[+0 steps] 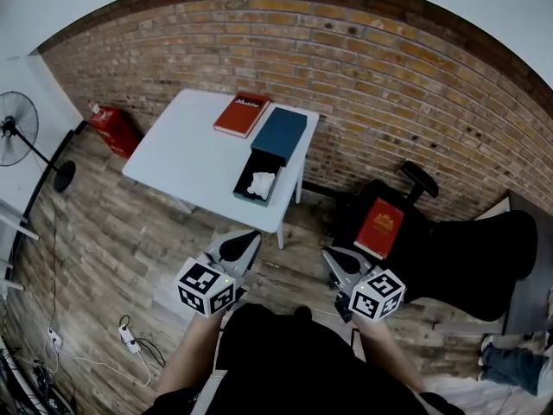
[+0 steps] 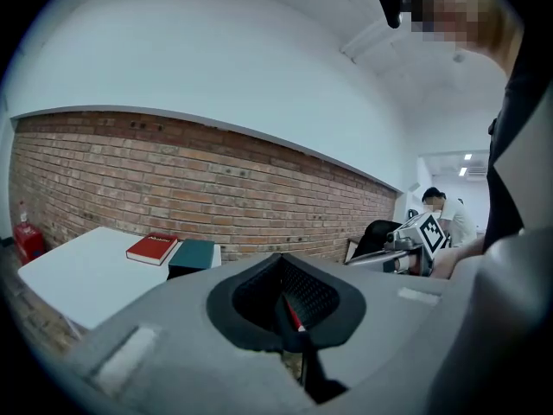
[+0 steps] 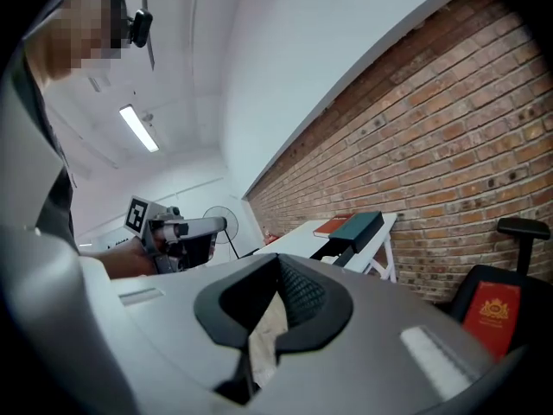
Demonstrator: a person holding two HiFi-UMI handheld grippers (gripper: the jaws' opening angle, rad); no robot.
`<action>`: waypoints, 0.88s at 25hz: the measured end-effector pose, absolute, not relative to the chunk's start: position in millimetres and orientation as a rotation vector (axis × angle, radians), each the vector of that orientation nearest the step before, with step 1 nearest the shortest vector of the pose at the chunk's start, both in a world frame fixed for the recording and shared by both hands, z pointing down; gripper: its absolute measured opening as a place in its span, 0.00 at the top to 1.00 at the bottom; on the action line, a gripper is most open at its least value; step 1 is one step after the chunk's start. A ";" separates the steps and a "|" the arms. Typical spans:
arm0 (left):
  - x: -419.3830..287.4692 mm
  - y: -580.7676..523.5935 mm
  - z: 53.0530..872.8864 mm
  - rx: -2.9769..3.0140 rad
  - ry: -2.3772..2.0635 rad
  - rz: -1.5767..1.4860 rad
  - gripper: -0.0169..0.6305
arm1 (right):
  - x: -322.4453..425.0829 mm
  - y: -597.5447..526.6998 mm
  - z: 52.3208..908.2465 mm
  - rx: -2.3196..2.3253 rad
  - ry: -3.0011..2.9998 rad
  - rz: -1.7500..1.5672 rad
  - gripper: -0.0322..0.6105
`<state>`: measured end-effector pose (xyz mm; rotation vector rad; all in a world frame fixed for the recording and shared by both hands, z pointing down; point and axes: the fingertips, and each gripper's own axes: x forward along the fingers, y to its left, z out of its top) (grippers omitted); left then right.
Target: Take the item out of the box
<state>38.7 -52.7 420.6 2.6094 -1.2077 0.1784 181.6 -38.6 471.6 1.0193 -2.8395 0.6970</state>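
Note:
On the right part of the white table (image 1: 186,158) lies a teal box (image 1: 279,134) with its drawer (image 1: 244,175) pulled out toward me. In the drawer is a crumpled white item (image 1: 261,183). Both grippers hang close to my body, well short of the table. My left gripper (image 1: 235,251) is shut and holds nothing. To its right, my right gripper (image 1: 335,261) also looks shut and empty. In the left gripper view the box (image 2: 193,253) shows far off beyond the jaws (image 2: 289,305). The right gripper view has the box (image 3: 359,226) in the distance past its jaws (image 3: 276,305).
A red book (image 1: 242,113) lies next to the box. A black chair (image 1: 449,249) at right carries another red book (image 1: 380,223). A red canister (image 1: 112,128) and a standing fan (image 1: 17,128) are at left. A power strip (image 1: 130,340) lies on the wooden floor. Brick wall behind.

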 end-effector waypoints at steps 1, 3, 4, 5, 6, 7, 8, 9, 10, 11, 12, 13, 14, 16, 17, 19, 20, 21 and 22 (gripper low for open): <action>38.0 -56.9 421.1 2.609 -1.206 0.182 0.97 | 183.7 -43.4 473.8 1.026 -2.834 0.708 0.95; 32.9 -68.1 421.2 2.602 -1.214 0.178 0.97 | 182.5 -55.8 477.7 1.033 -2.824 0.727 0.95; 29.6 -74.4 422.1 2.596 -1.217 0.177 0.97 | 179.2 -62.6 478.7 1.034 -2.821 0.736 0.95; 26.6 -80.6 423.5 2.591 -1.216 0.178 0.97 | 174.6 -68.8 479.4 1.031 -2.821 0.742 0.95; 24.0 -86.5 425.2 2.589 -1.210 0.181 0.97 | 168.7 -74.4 480.2 1.021 -2.821 0.744 0.95; 20.9 -92.6 427.2 2.589 -1.203 0.183 0.97 | 161.6 -79.8 481.2 1.006 -2.821 0.742 0.95; 16.8 -99.6 429.7 2.588 -1.198 0.183 0.97 | 153.3 -85.5 482.8 0.987 -2.819 0.737 0.95; 11.6 -107.4 433.3 2.581 -1.193 0.179 0.97 | 144.8 -92.0 484.9 0.970 -2.814 0.733 0.95; 5.9 -116.1 437.8 2.570 -1.188 0.174 0.97 | 136.8 -99.6 487.2 0.961 -2.806 0.731 0.95; 0.0 -125.6 442.4 2.556 -1.180 0.171 0.97 | 129.5 -108.4 488.7 0.961 -2.798 0.733 0.95; -5.4 -135.1 445.8 2.546 -1.168 0.171 0.97 | 122.4 -117.6 488.7 0.967 -2.792 0.737 0.95; -10.2 -144.0 447.2 2.545 -1.153 0.171 0.97 | 114.7 -126.5 487.0 0.971 -2.791 0.738 0.95; -14.6 -152.1 447.3 2.553 -1.135 0.172 0.97 | 106.1 -134.8 484.9 0.970 -2.792 0.733 0.95; -25.0 -166.9 447.7 2.566 -1.111 0.173 0.97 | 88.0 -150.8 481.8 0.963 -2.786 0.710 0.95; -31.3 -173.8 448.4 2.567 -1.106 0.171 0.97 | 78.9 -158.4 480.0 0.962 -2.782 0.699 0.95; -43.9 -186.7 449.8 2.566 -1.098 0.163 0.97 | 60.1 -171.3 474.0 0.960 -2.784 0.675 0.95; -49.5 -192.2 451.1 2.568 -1.095 0.164 0.97 | 50.5 -175.3 470.5 0.954 -2.789 0.662 0.95; -54.8 -197.1 452.9 2.570 -1.092 0.167 0.97 | 41.3 -177.4 468.2 0.945 -2.794 0.647 0.95; -59.7 -201.8 454.9 2.572 -1.090 0.171 0.97 | 33.4 -178.3 467.6 0.937 -2.796 0.634 0.95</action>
